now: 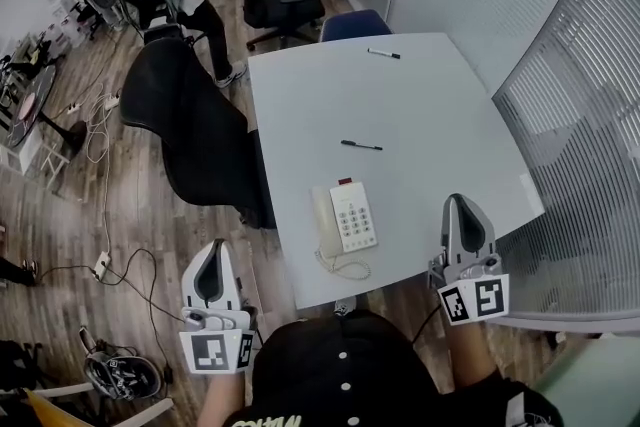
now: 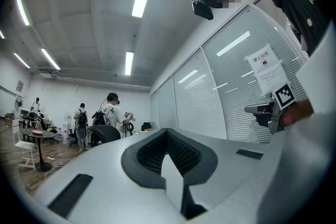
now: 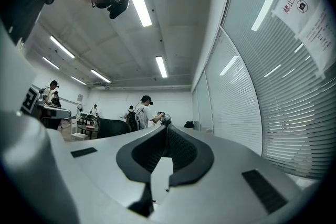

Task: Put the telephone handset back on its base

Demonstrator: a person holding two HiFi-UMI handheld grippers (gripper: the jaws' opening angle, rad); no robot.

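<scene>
Paper sign [image 3: 295,0] on glass wall [image 3: 252,113] at right: red "禁止拍照" with a round pictogram; same heading readable in left gripper view, smaller print under it illegible. Second sheet [image 3: 321,34] just beside it: print too small. Telephone keypad [image 1: 352,215]: digits not legible. White lettering [image 1: 285,420] on near black shirt: cut off, unreadable

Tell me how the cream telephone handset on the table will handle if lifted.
The cream plastic handset looks rigid and probably light. Its smooth, curved shell may slip in a narrow grip. Its coiled cord will likely stretch and tug back.
</scene>
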